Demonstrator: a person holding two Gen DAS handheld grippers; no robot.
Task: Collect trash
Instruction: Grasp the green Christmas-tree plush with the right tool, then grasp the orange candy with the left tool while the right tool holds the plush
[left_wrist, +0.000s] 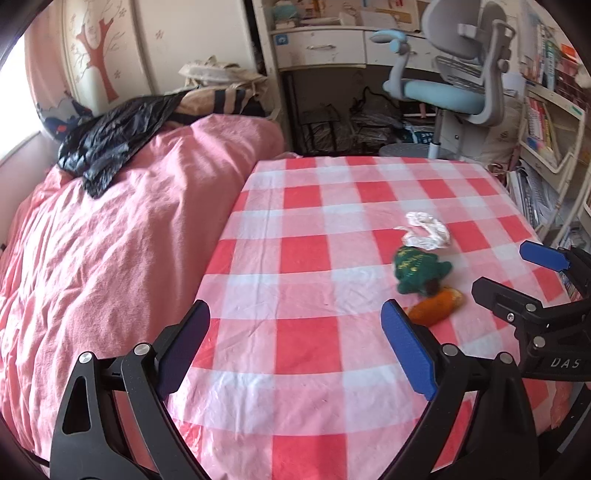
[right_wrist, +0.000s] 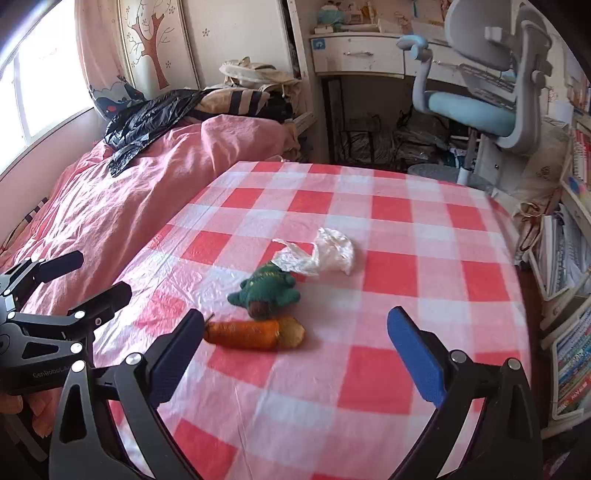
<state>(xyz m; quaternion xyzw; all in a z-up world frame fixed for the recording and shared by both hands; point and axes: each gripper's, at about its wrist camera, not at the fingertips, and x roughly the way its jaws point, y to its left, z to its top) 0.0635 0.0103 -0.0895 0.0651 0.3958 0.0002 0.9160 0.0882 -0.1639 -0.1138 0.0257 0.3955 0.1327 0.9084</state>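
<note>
On the far left, a black bag (right_wrist: 147, 122) lies crumpled on the bed (right_wrist: 129, 206), well apart from the worktop (right_wrist: 406, 295); it looks like the likely place for the trash, though that is a guess. The left gripper (left_wrist: 295, 332) hovers over the near left part of the checked cloth with its jaws wide and nothing between them. It would do best to go for the bag and hold its mouth open.

Moving right, three things sit close together: a carrot toy (right_wrist: 243, 334) nearest, a green toy (right_wrist: 266, 290) touching it just behind, and the wrapper (right_wrist: 321, 253), a crumpled white film, just beyond the green toy and seemingly touching it. Only the wrapper reads as trash.

The right gripper (right_wrist: 295, 334) is also wide and empty, with the carrot toy lying between its fingers in its own view. For a clean pick it should pass over both toys and come down on the wrapper's far, bunched side, away from the green toy, then close fully, since thin film slips and springs back. Lift straight up so the trailing tail does not drag the toys.
</note>
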